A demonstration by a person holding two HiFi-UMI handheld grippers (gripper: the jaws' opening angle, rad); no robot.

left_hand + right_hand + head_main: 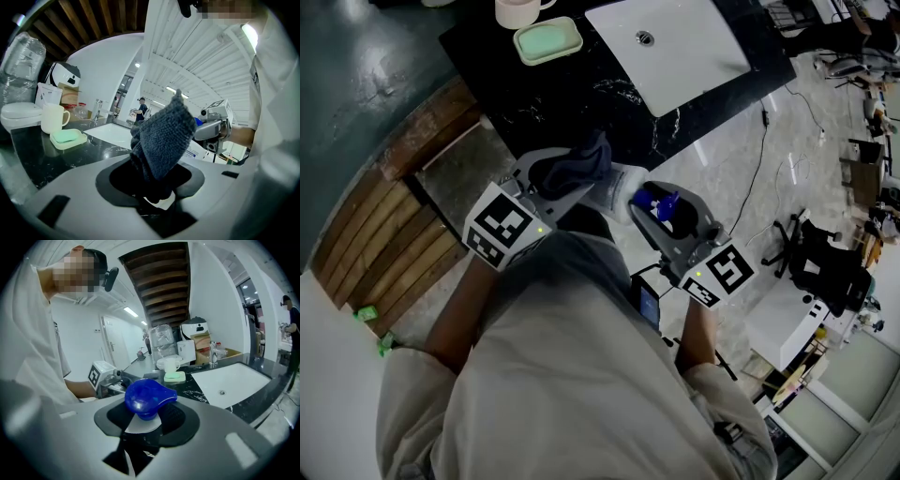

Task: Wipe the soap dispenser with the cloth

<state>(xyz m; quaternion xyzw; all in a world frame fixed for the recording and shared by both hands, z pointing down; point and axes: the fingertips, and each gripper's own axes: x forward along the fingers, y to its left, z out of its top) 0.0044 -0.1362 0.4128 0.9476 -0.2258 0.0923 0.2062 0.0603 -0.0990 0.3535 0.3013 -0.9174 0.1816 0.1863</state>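
Holding both clear of the table (553,98): left gripper (567,183) fingers clamp the cloth (161,136), right gripper (664,214) fingers pinch the soap dispenser (144,400) under its blue pump. Press cloth onto the white body, rub all round, right grip steady.

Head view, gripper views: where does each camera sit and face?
Head view: on the person's head, facing steeply down at the black marble counter; both forearms, left claw and right claw show.
Left gripper view: on the left claw, along jaws shut on the dark grey terry cloth; right claw shows.
Right gripper view: on the right claw, along jaws shut on the blue-topped white soap dispenser; torso shows.
Shared: pale green soap dish.
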